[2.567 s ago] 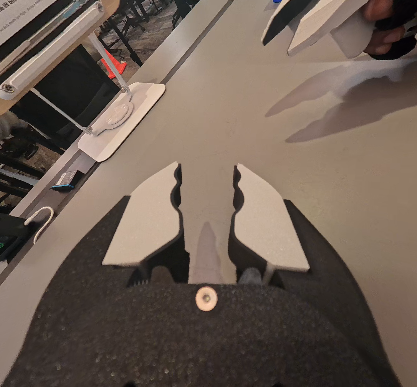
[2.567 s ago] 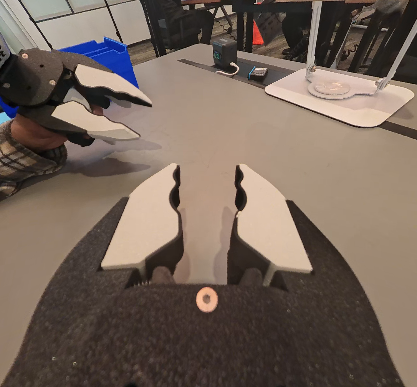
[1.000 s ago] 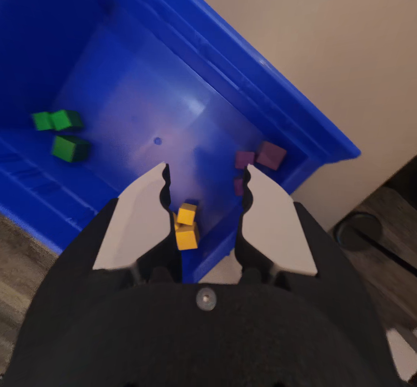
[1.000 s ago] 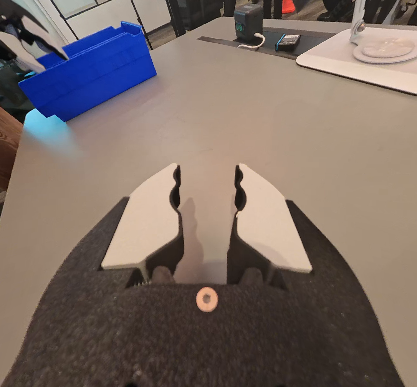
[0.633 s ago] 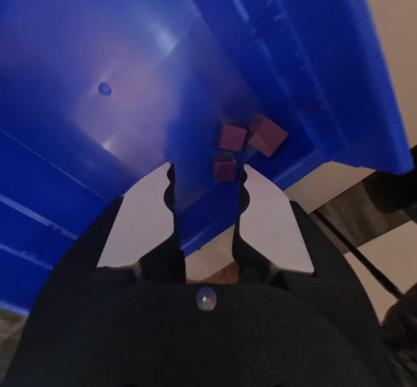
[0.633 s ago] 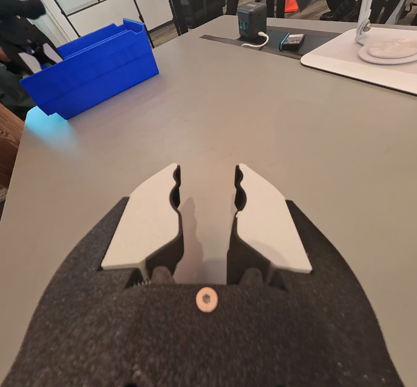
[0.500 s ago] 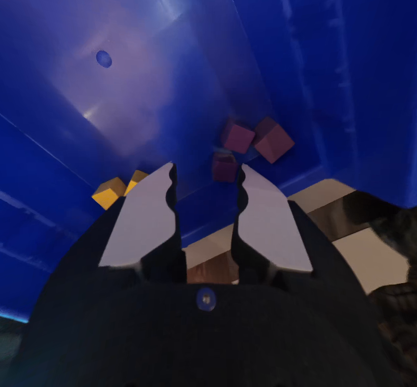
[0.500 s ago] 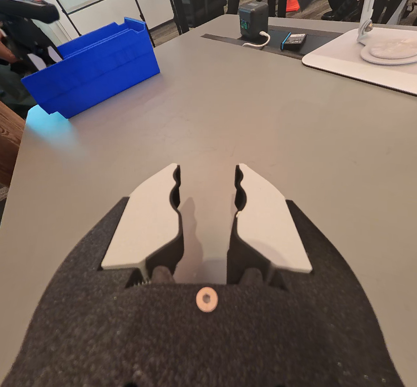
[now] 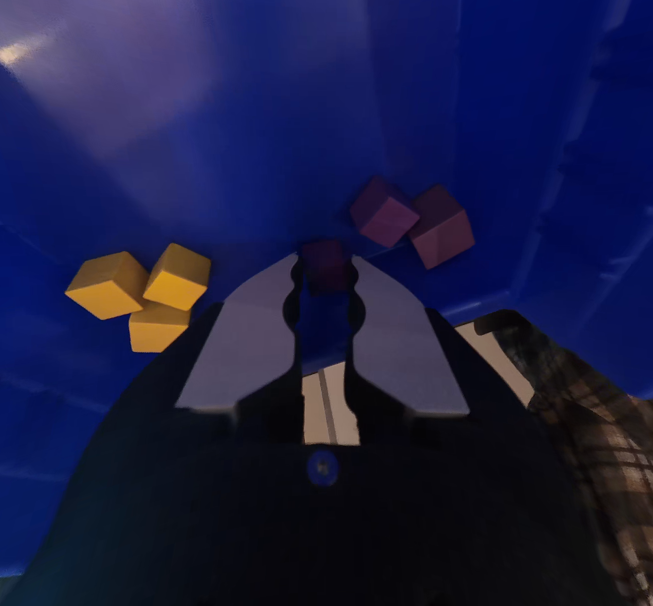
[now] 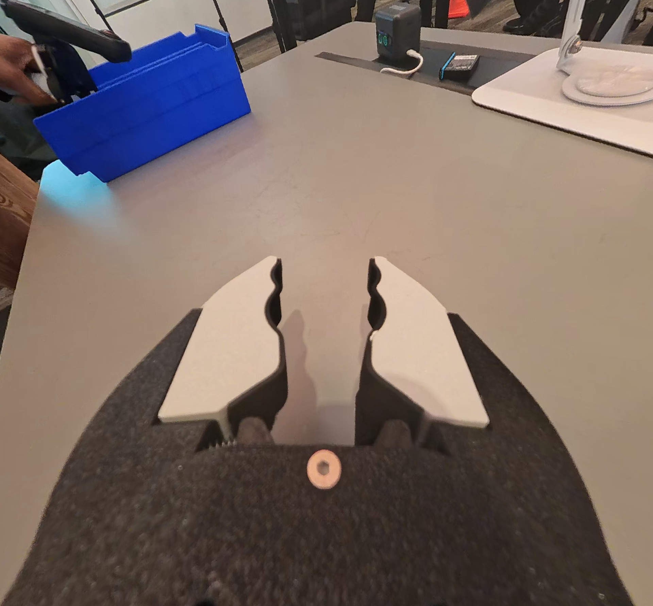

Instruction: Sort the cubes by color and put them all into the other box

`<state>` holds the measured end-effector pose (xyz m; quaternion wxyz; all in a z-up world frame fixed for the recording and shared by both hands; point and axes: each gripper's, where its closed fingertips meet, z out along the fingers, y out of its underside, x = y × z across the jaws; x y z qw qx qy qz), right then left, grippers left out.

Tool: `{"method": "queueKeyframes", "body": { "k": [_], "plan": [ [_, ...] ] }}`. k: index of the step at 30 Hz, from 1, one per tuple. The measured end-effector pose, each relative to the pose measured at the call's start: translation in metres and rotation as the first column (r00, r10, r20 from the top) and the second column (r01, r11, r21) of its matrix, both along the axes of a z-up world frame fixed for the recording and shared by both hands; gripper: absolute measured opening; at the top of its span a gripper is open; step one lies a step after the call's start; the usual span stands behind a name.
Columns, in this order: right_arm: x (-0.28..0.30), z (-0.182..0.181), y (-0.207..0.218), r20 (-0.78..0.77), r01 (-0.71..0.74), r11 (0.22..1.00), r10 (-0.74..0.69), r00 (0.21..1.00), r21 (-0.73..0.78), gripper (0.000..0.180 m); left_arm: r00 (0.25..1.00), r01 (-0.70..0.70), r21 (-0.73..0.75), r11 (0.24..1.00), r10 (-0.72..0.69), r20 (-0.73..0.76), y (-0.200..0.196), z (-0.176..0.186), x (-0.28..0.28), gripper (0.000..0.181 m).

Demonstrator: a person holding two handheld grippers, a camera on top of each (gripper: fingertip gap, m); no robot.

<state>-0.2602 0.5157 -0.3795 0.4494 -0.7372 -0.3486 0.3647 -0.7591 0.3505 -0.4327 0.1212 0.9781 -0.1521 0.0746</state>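
Left gripper (image 9: 325, 264): reaching down inside the blue plastic box (image 9: 388, 76), grey fingers standing apart around a dark purple cube (image 9: 327, 265); whether touching that cube, impossible to tell through the blur.
Dark purple cube: lying on the blue box floor close to its near wall, between the left fingertips.
Two lighter purple cubes (image 9: 411, 221): sitting touching each other in the box corner, just right of the dark purple cube.
Three yellow cubes (image 9: 141, 292): clustering together against the same near wall, left of the dark purple cube, touching one another.
Right gripper (image 10: 325, 264): hovering low over the grey tabletop (image 10: 388, 182), well apart from the blue box, fingers spread with nothing between.
Blue box in the right wrist view (image 10: 148, 108): sitting near the table's far left corner, left gripper (image 10: 63, 59) dipping in at its left end.
Plaid sleeve (image 9: 597, 447): showing right of the left gripper.
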Motion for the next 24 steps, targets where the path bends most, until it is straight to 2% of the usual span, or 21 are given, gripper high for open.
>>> {"method": "queueKeyframes", "body": {
  "k": [6,9,12,15,19,22,24],
  "plan": [
    [0.003,0.006,0.0,-0.022,0.005,1.0,-0.005,1.0,0.007,0.046,0.999,-0.029,0.095,0.995,0.033,-0.037,0.009,0.015,-0.017,0.022],
    [0.002,0.006,-0.001,-0.023,0.002,1.0,-0.002,1.0,0.007,0.046,0.996,-0.045,0.247,0.968,0.061,-0.058,0.029,0.047,-0.026,0.022],
    [0.001,0.007,-0.001,-0.028,0.002,1.0,-0.001,1.0,0.004,0.046,0.996,-0.025,0.462,0.886,0.059,-0.059,0.064,0.097,-0.02,0.022],
    [0.001,0.006,0.0,-0.04,0.001,1.0,-0.001,0.999,-0.008,0.046,0.999,0.03,0.695,0.718,-0.013,-0.029,0.103,0.157,0.021,0.022],
    [0.002,0.006,0.001,-0.058,0.003,1.0,-0.004,0.998,-0.026,0.046,0.966,0.071,0.915,0.397,-0.255,0.036,0.135,0.222,0.137,0.022],
    [0.005,0.005,0.003,-0.071,0.003,0.999,-0.006,0.997,-0.041,0.046,0.888,0.066,0.983,0.174,-0.459,0.022,0.143,0.235,0.235,0.021],
    [0.006,0.005,0.004,-0.083,0.004,0.999,-0.008,0.997,-0.052,0.046,0.826,0.032,0.994,0.102,-0.563,0.031,0.148,0.225,0.291,0.021]
  ]
}}
